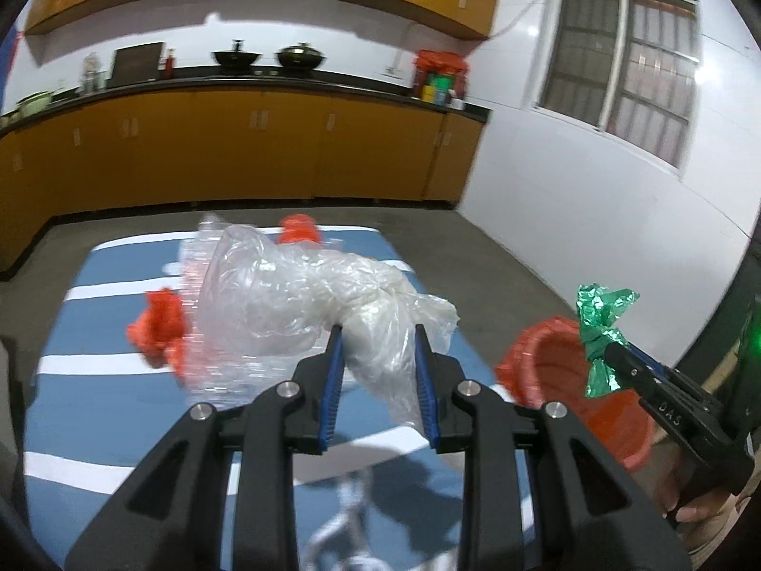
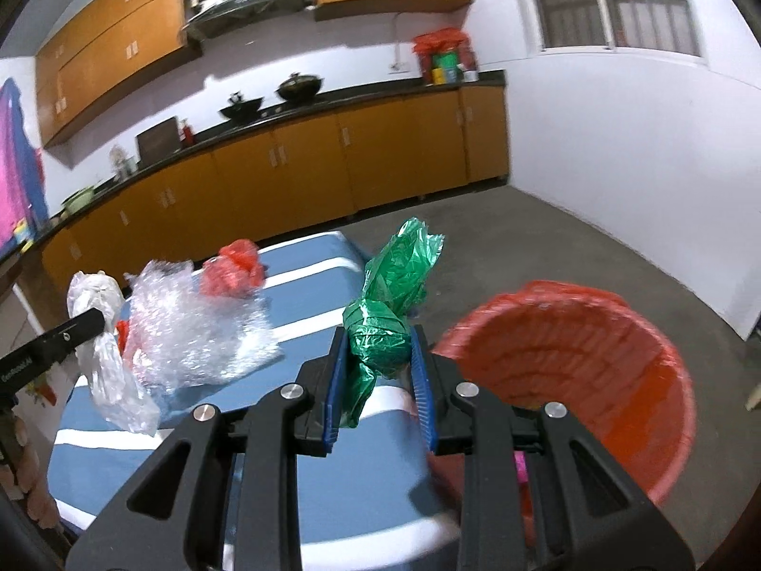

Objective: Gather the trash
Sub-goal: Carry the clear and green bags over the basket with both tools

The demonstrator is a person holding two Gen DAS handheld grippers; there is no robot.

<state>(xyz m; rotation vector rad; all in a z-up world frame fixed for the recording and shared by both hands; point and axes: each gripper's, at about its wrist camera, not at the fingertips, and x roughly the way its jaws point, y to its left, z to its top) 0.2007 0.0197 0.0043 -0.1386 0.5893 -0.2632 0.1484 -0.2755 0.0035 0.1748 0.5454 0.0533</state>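
Note:
My left gripper (image 1: pixel 378 333) is shut on a crumpled clear plastic bag (image 1: pixel 304 290), held above the blue striped table (image 1: pixel 100 409). My right gripper (image 2: pixel 378 338) is shut on a crumpled green plastic bag (image 2: pixel 395 295), near the table's right edge. The right gripper (image 1: pixel 613 349) with the green bag (image 1: pixel 601 323) also shows in the left wrist view, over the rim of the red-lined bin (image 1: pixel 561 371). In the right wrist view the bin (image 2: pixel 585 361) stands on the floor just right of the table (image 2: pixel 333 476). The left gripper (image 2: pixel 97 319) holds the clear bag (image 2: pixel 107 366) at far left.
On the table lie a sheet of bubble wrap (image 2: pixel 200 328) and red plastic wads (image 2: pixel 233 271) (image 1: pixel 159 328). Orange kitchen cabinets (image 1: pixel 238 152) with woks on the counter run along the back. A white wall (image 2: pixel 618 181) and grey floor (image 2: pixel 499 238) lie behind the bin.

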